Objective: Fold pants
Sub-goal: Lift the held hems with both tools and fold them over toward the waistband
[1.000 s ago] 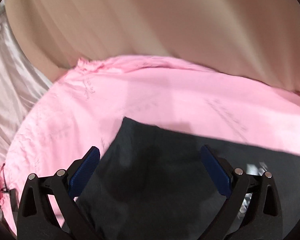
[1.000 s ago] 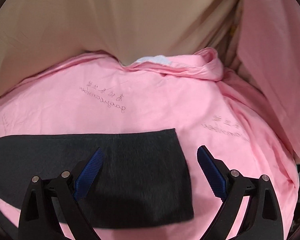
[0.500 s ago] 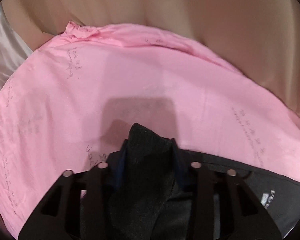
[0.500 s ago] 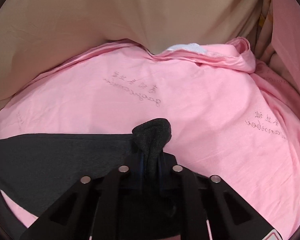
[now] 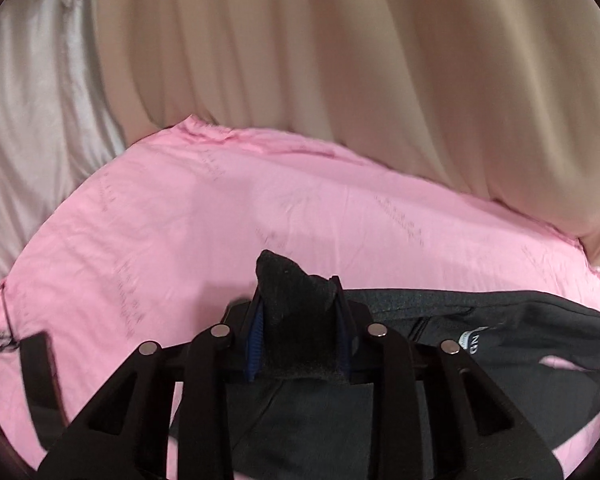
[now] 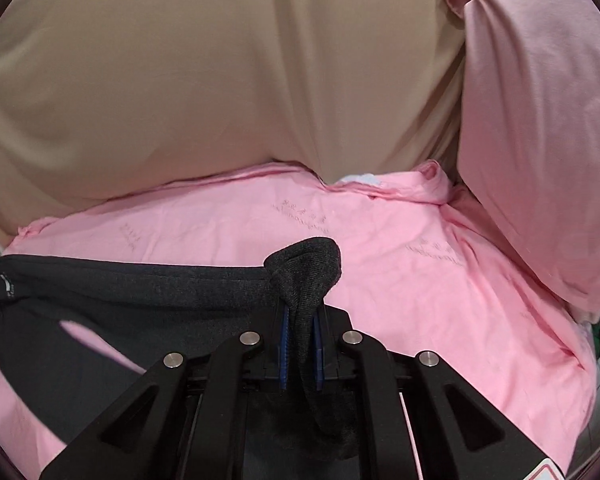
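With both sets of fingers just closed and clamped on the dark pants (image 6: 148, 292), left gripper (image 5: 298, 336) and right gripper (image 6: 300, 344) at frame centre: lifted off the pink sheet (image 6: 420, 280), fold unfinished, laying over and flattening probably left.

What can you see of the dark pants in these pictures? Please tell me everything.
The pants are dark charcoal, of a soft knit-like fabric, with a small label near one edge. They lie partly on the pink bedsheet, partly lifted. The left hand-held gripper and the right hand-held gripper each pinch a bunched corner, and the cloth sags between them.
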The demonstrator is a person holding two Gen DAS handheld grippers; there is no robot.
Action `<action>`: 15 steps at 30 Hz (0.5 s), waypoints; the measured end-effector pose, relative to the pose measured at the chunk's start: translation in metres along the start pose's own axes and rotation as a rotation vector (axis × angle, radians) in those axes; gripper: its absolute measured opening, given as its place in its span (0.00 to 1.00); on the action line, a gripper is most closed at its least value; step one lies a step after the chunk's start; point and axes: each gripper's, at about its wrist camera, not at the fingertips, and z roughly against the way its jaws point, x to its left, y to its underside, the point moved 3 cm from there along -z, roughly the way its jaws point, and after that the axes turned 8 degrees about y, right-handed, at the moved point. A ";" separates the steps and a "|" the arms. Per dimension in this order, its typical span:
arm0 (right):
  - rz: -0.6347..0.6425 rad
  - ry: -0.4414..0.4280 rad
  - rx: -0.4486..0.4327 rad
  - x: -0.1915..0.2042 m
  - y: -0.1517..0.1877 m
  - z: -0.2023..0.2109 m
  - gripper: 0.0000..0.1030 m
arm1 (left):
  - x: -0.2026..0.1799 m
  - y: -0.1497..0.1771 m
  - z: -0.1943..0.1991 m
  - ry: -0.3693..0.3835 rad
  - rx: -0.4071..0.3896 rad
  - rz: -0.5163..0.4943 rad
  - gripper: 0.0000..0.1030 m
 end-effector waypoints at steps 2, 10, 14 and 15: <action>0.008 0.006 0.019 -0.006 0.023 0.005 0.08 | 0.005 0.034 0.014 -0.016 0.031 -0.004 0.29; -0.004 0.082 0.068 -0.018 0.101 0.017 0.37 | 0.034 0.119 0.031 -0.045 0.038 0.127 0.71; -0.096 0.075 -0.030 -0.026 0.102 0.063 0.54 | 0.035 0.122 0.056 0.065 -0.026 0.278 0.94; -0.108 0.064 -0.038 -0.024 0.103 0.071 0.54 | 0.033 0.122 0.055 0.091 -0.025 0.302 0.94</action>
